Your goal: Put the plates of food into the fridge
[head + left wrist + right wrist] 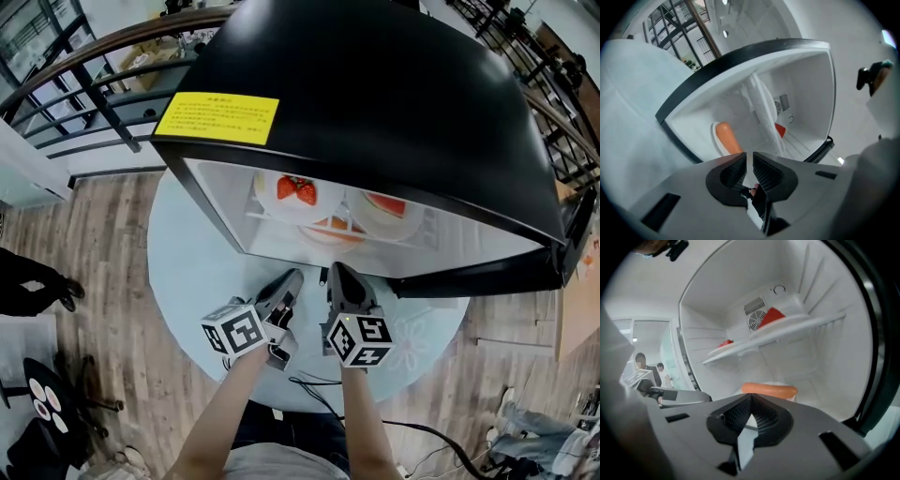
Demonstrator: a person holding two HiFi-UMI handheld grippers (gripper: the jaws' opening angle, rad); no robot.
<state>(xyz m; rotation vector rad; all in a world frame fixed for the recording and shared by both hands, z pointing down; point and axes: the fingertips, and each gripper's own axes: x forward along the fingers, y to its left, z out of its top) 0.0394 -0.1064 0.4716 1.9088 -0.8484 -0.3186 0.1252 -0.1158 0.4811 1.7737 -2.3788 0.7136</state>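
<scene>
Head view: my left gripper and right gripper hover over the tabletop, just outside the open fridge; the strawberry plate sits on its shelf

Left gripper view: my jaws stand narrowly apart, empty, with the sausage plate ahead inside the fridge

Right gripper view: my jaws are closed on nothing, and the sausage plate lies just beyond their tips, below the shelf

Pale round table — wooden floor — dark railing.
</scene>
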